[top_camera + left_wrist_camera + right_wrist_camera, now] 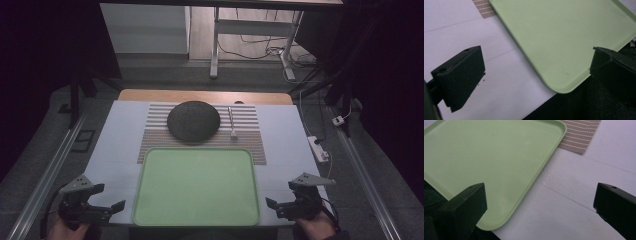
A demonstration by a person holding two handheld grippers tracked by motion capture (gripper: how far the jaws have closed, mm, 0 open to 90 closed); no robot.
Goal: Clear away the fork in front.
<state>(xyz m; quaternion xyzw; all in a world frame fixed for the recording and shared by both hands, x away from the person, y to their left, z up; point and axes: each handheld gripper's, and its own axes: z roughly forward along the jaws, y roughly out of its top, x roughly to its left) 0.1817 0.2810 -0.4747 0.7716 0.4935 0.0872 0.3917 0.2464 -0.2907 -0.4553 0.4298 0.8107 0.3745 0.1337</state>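
A pale green tray (pixel 196 186) lies empty at the near middle of the white table. Behind it a dark round bowl (pixel 193 120) sits upside down on a striped brown placemat (pixel 250 132), with a small spoon (pixel 232 122) to its right. My left gripper (pixel 109 196) hovers at the tray's near left corner, jaws wide apart and empty. My right gripper (pixel 281 194) hovers at the near right corner, also open and empty. In the left gripper view the tray's corner (pixel 564 87) lies between the jaws. In the right gripper view the tray's corner (pixel 496 225) is by the left jaw.
The white table top (pixel 117 140) has bare strips left and right of the tray. A white power strip (pixel 318 148) hangs at the table's right edge. Metal rails run along the floor on both sides. A desk frame and cables stand beyond the table.
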